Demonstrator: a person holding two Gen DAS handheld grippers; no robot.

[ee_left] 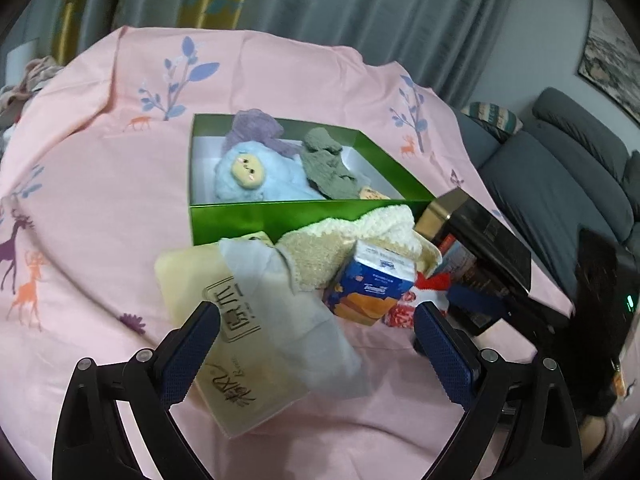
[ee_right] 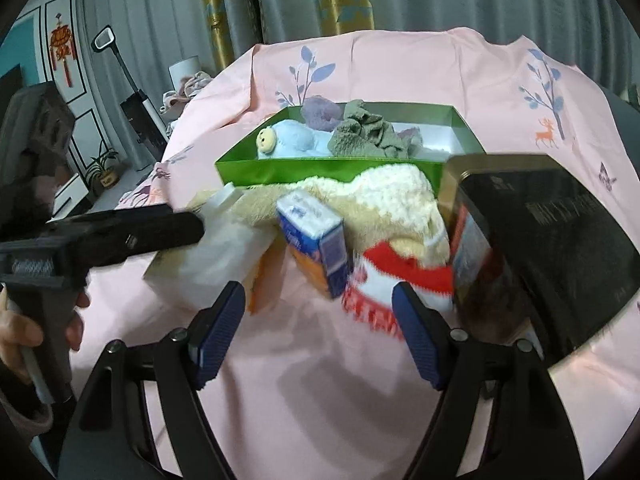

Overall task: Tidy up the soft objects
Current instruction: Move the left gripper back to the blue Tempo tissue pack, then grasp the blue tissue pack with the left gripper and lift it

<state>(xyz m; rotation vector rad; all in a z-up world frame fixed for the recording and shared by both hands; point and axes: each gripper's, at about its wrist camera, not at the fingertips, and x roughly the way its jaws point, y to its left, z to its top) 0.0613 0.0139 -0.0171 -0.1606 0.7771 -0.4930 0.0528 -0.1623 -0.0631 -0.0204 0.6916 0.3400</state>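
Both pairs of tongs stood spread and empty above the pink tree-and-deer printed cloth (ee_left: 100,184) covering the worktop. The left tongs (ee_left: 316,316) hovered over a pale yellow soft tissue pack (ee_left: 256,364). The right tongs (ee_right: 319,298) hung just before a red-and-white knitted sock (ee_right: 384,280) and a blue-and-orange tissue box (ee_right: 316,240). A cream fleecy towel (ee_right: 384,204) lay heaped behind them, against the open green cardboard box (ee_left: 240,216). Inside that box lay a light blue plush doll (ee_left: 252,180), an olive-green cloth (ee_left: 324,164) and a purple cloth (ee_left: 252,128). A dark tin box (ee_right: 552,236) sat at the right.
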